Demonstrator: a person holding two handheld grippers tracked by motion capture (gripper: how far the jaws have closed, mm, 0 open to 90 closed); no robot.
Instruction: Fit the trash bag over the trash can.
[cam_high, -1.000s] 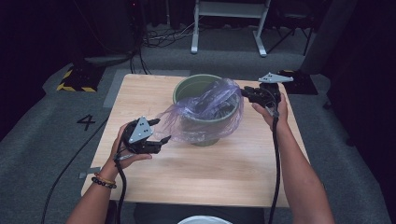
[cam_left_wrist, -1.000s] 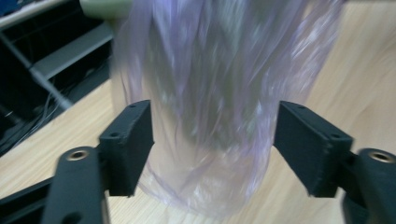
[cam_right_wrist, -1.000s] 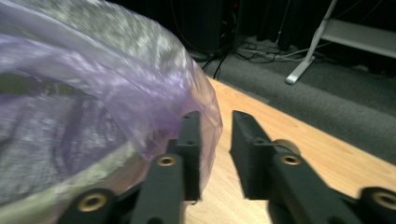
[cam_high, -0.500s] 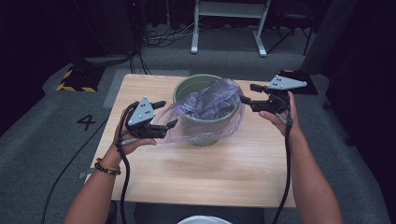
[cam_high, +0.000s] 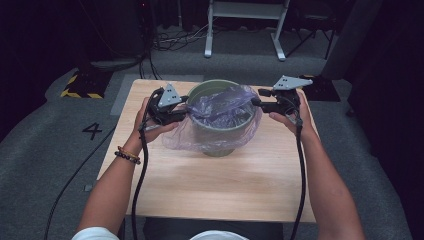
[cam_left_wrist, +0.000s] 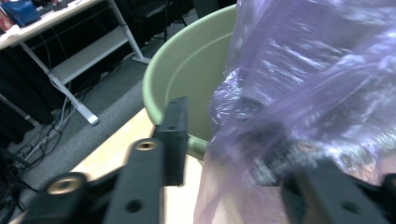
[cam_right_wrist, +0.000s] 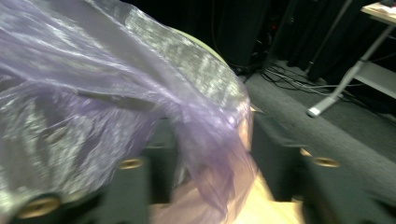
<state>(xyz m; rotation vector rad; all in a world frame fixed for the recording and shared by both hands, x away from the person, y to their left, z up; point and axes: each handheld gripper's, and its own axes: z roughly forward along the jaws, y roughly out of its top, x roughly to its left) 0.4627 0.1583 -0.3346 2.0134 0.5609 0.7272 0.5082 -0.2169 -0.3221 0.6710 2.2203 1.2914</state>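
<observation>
A pale green bucket (cam_high: 210, 86) stands on the wooden table (cam_high: 210, 185), with a thin purple plastic bag (cam_high: 225, 107) draped in and over its mouth. My left gripper (cam_high: 182, 107) is at the bucket's left rim. Its jaws have just been closing but stand apart, with the bag's (cam_left_wrist: 317, 70) film lying over the right jaw and the bucket (cam_left_wrist: 187, 70) just behind. My right gripper (cam_high: 257, 97) is at the right rim. Its jaws have also just been closing and still show a gap, with a fold of the bag (cam_right_wrist: 93, 93) hanging between them.
Table edges lie close on both sides of the bucket, and bare wood stretches toward the person. On the grey floor are a painted 4 (cam_high: 93, 131), a yellow-black striped block (cam_high: 80, 87), loose cables and a white metal frame (cam_high: 245, 20) behind the table.
The left hand has moved up and away from the table's near left to the bucket's left rim. The bag, first spread out to the left, now hangs over the bucket's front. The right hand has stayed put.
</observation>
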